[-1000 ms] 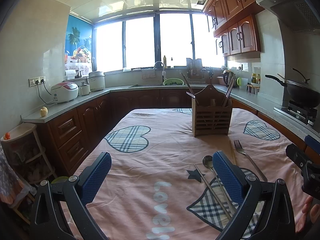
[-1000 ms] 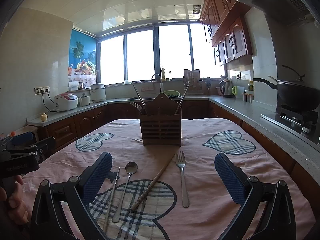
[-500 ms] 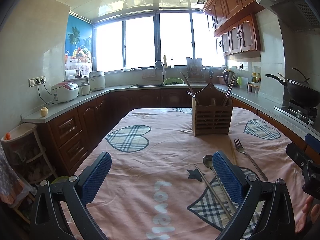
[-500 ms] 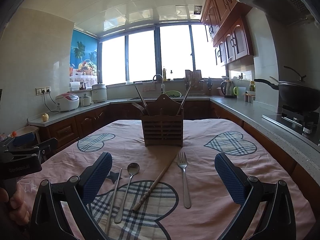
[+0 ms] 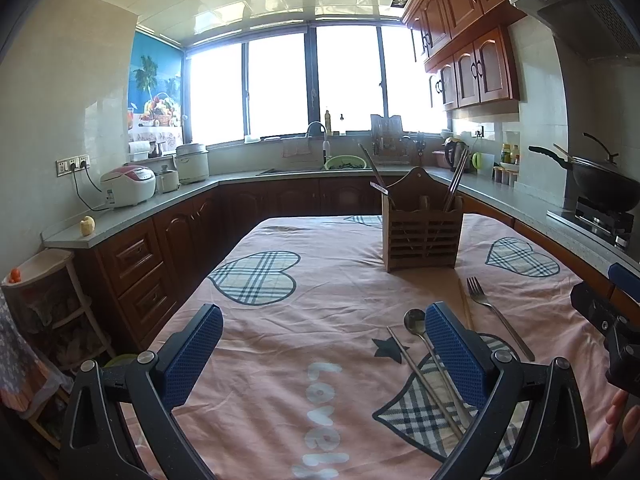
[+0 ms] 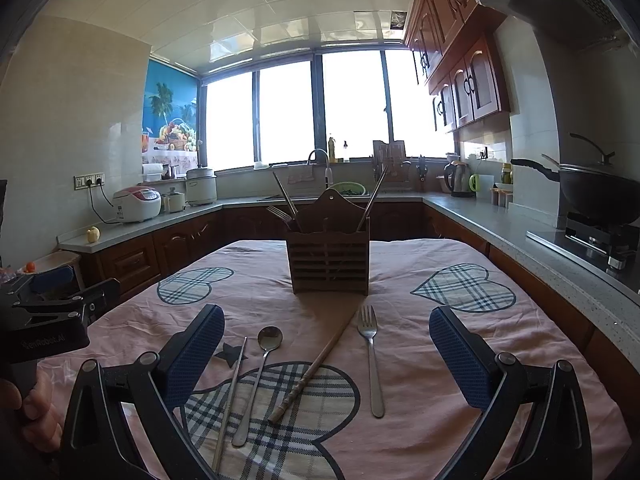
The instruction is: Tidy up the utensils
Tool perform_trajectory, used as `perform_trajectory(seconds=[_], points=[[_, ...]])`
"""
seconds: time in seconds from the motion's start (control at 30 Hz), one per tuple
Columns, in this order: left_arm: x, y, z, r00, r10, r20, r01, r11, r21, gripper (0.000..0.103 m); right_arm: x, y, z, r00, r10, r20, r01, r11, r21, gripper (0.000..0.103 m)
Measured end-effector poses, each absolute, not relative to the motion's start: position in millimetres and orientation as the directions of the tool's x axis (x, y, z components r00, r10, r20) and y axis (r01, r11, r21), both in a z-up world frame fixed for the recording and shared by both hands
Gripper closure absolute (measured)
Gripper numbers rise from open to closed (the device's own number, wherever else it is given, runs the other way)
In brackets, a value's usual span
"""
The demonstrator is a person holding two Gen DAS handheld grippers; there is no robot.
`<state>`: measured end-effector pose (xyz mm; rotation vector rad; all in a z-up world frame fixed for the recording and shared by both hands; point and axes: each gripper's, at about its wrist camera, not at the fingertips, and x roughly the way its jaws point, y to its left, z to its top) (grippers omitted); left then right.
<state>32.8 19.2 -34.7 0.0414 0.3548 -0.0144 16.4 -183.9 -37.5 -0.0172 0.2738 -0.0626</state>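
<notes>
While the left gripper fills the bottom of the left wrist view with its jaws spread wide and nothing between them, the pink tablecloth stretches up the frame toward the wooden utensil holder, which stands upright right of centre with sticks leaning out of its top. Low and to the right lie a fork, tines toward the holder and handle running down-right, a spoon with its bowl up-frame and handle partly behind the right blue pad, and a metal chopstick slanting from upper left to lower right just beside the spoon. At the far right edge the right gripper shows in part, with a hand below it.

In the right wrist view the right gripper also hangs above the cloth, jaws wide apart and empty. Between its pads, left to right, lie the metal chopstick, nearly upright in the frame; the spoon, bowl toward the holder; a wooden chopstick on a diagonal, its far end touching the foot of the utensil holder; and the fork, tines up-frame. The left gripper sits at the left edge.
</notes>
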Motion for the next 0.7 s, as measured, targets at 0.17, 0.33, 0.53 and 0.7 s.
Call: perform_trajectory(seconds=[0.17, 0.33, 0.53, 0.7], points=[[33.2, 19.2, -34.7, 0.937, -0.006, -0.350, 0.020, 0.999, 0.037, 0.001, 16.6, -183.7, -36.5, 0.962, -0.060, -0.268, 0.055, 0.998, -0.026, 0.000], [33.3, 19.1, -34.1, 0.938, 0.000, -0.347, 0.014, 0.999, 0.036, 0.001, 16.8, -184.3, -35.1, 0.962, -0.055, -0.267, 0.051, 0.998, -0.023, 0.000], [33.1, 16.3, -34.1, 0.938, -0.002, -0.345, 0.017, 0.999, 0.041, 0.001, 16.6, -183.8, -33.3, 0.963, -0.050, -0.264, 0.046, 0.999, -0.022, 0.000], [31.7, 14.2, -33.9, 0.939, -0.002, -0.345, 0.017, 0.999, 0.041, 0.001, 17.4, -183.5, -31.6, 0.964, -0.045, -0.264, 0.040, 0.999, -0.023, 0.000]])
